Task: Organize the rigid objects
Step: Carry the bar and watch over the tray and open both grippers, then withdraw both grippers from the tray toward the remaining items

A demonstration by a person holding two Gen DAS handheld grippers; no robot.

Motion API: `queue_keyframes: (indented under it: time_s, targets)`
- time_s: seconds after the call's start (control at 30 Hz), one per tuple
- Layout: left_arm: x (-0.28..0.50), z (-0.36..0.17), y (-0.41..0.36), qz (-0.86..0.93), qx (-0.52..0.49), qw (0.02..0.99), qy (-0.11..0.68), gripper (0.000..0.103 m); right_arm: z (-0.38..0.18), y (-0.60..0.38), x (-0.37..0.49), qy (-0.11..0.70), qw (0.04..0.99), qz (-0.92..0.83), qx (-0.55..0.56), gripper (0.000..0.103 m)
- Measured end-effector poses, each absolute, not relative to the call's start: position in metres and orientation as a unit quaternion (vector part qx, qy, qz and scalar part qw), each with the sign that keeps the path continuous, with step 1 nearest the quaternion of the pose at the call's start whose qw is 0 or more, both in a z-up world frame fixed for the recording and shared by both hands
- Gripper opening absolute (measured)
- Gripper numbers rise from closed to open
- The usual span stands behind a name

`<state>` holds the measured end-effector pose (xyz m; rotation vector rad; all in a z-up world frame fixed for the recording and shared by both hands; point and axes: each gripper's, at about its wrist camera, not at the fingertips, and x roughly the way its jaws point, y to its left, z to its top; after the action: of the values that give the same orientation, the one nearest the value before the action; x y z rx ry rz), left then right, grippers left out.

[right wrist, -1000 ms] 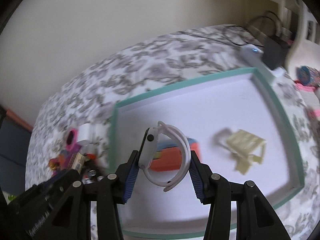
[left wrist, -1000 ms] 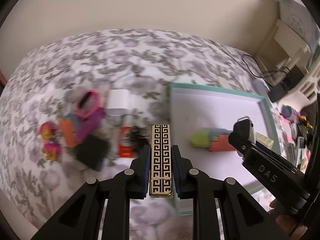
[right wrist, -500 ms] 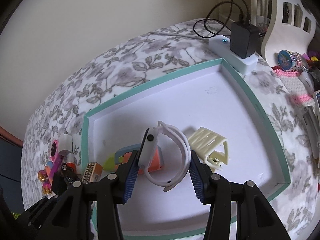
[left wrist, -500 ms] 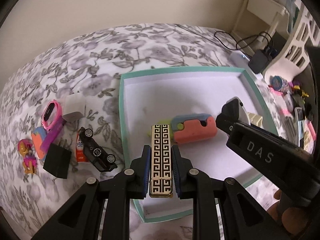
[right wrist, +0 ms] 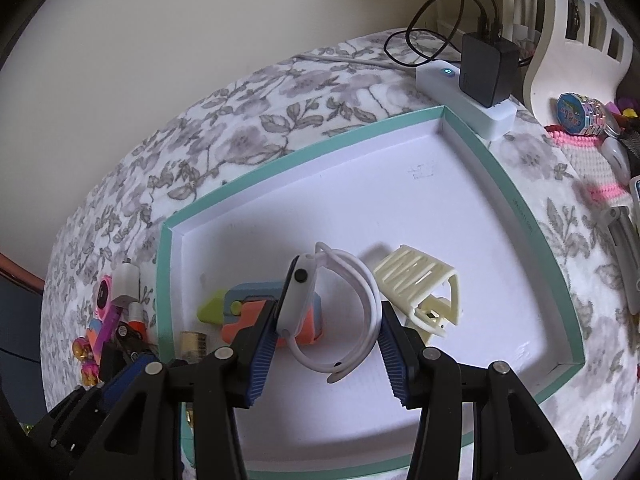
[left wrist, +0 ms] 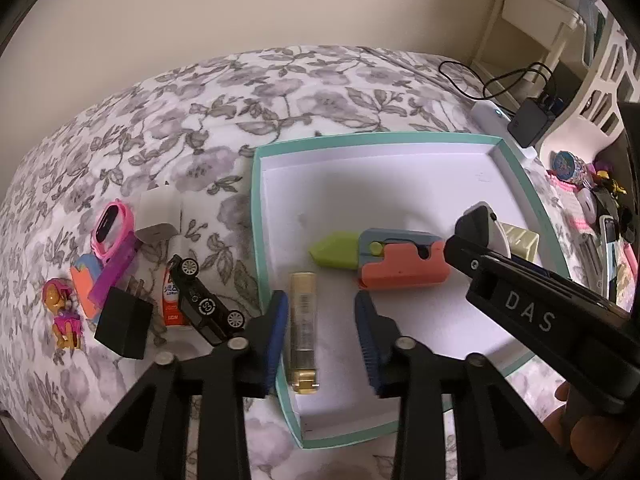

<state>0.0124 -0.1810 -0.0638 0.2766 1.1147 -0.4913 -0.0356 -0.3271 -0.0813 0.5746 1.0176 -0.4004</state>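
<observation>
Toy car (left wrist: 206, 304) beside tray (left wrist: 256, 216): left wrist view only, tongs (left wrist: 322, 336) opening.

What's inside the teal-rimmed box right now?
Inside the teal-rimmed box: a gold lighter between the left gripper's opening jaws, a toy utility knife and a cream plastic chair. The right gripper holds a white smartwatch, hiding part of the floor.

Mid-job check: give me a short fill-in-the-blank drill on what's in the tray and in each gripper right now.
1. The right gripper is shut on a white ____.
2. The gold case lies inside the ____-rimmed tray.
3. The black toy car lies ____ the tray.
4. The left gripper is opening; its pads stand ____ of the case.

Missing: smartwatch; teal; outside; clear
</observation>
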Motion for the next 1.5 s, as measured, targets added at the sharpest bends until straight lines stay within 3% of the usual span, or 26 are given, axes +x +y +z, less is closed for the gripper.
queue_keyframes:
  time_s: [0.1,0.17,0.2,0.47,0.8,0.9,1.03,1.5]
  targets:
    - [0.015,-0.063,-0.178,-0.223,0.125,0.814,0.521,0.041,-0.082,-0.326,-0.035,0.479,0.814,-0.188,0.268,0.053]
    - [0.017,-0.062,-0.176,-0.216,0.124,0.817,0.520,0.054,-0.084,-0.326,-0.034,0.481,0.813,-0.189,0.267,0.053]
    - [0.017,-0.062,-0.175,-0.213,0.122,0.819,0.518,0.056,-0.084,-0.326,-0.034,0.483,0.812,-0.190,0.266,0.053]
    - [0.023,-0.062,-0.169,-0.198,0.115,0.822,0.521,0.057,-0.089,-0.326,-0.034,0.491,0.808,-0.199,0.258,0.053]
    - [0.034,-0.056,-0.154,-0.173,0.089,0.837,0.512,0.075,-0.085,-0.322,-0.032,0.483,0.819,-0.205,0.232,0.080]
    - [0.039,-0.054,-0.146,-0.160,0.077,0.842,0.509,0.084,-0.083,-0.319,-0.031,0.479,0.825,-0.203,0.222,0.089]
    - [0.047,-0.052,-0.134,-0.141,0.060,0.848,0.508,0.085,-0.081,-0.316,-0.029,0.473,0.832,-0.196,0.215,0.103]
    - [0.070,-0.041,-0.082,-0.081,-0.018,0.858,0.507,0.087,-0.061,-0.312,-0.030,0.439,0.852,-0.187,0.216,0.103]
